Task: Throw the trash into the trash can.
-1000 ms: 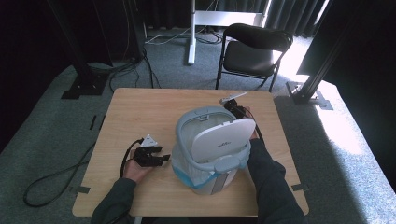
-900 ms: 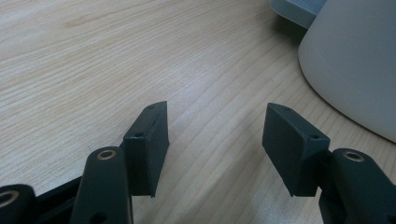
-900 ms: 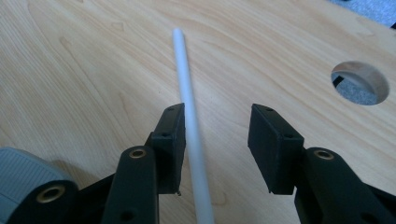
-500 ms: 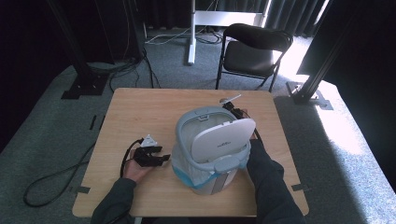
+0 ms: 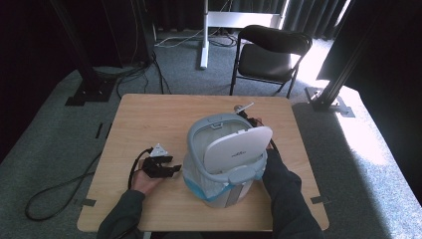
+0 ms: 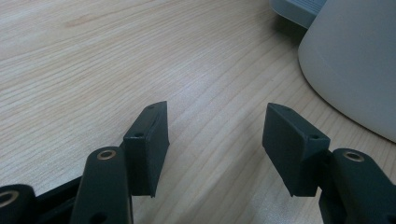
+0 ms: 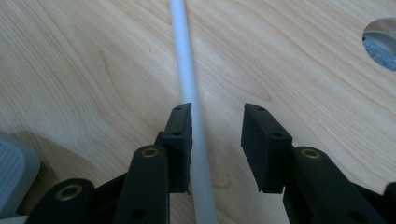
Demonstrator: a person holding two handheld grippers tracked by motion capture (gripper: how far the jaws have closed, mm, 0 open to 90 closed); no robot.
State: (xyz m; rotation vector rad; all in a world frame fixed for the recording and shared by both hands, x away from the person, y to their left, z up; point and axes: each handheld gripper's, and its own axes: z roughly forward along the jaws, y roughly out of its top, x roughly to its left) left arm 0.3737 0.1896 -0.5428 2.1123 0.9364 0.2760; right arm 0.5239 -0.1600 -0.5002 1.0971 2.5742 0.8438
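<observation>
A thin white plastic rod (image 7: 189,88) lies on the wooden table (image 7: 84,65) between the right gripper (image 7: 215,140)'s parted jaws, against one pad; they have just been closing.

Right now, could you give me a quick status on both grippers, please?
Left gripper open, empty, beside bin. Right gripper closing around white rod, not clamped. Nothing in the way.

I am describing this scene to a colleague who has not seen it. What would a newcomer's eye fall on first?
The large grey bin with its white swing lid and blue liner stands near the middle of the wooden table. The left gripper rests open beside the bin's wall. In the right gripper view, a thin white rod lies on the table between the jaws of the right gripper, close against one pad and apart from the other; these jaws have just been closing.
</observation>
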